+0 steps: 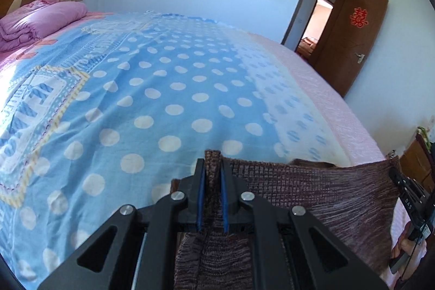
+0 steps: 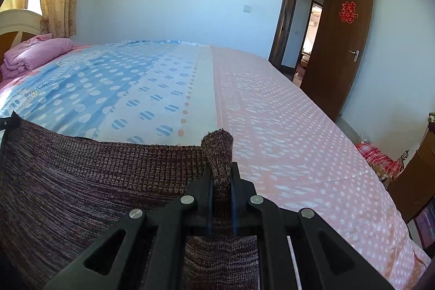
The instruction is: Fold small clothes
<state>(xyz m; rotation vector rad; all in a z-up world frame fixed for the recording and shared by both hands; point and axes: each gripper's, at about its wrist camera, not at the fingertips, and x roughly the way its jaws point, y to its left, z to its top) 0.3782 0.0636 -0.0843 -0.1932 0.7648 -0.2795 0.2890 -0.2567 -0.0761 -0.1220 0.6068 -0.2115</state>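
Observation:
A dark maroon knitted garment [image 1: 326, 195] hangs stretched between both grippers above the near edge of the bed. My left gripper [image 1: 212, 167] is shut on one top corner of it; the knit bunches up between the blue pads. My right gripper [image 2: 221, 170] is shut on the other top corner, seen in the right wrist view, where the garment [image 2: 81, 181] spreads to the left. The right gripper also shows at the right edge of the left wrist view [image 1: 407, 197]. The lower part of the garment is hidden below the frames.
A bed [image 1: 163, 86] with a blue polka-dot sheet and a pink dotted sheet [image 2: 285, 127] fills both views. A folded pink quilt [image 1: 40, 21] lies by the headboard. An open brown door [image 2: 342, 45] is at the right. A wooden cabinet [image 2: 413, 181] stands near the bed's right side.

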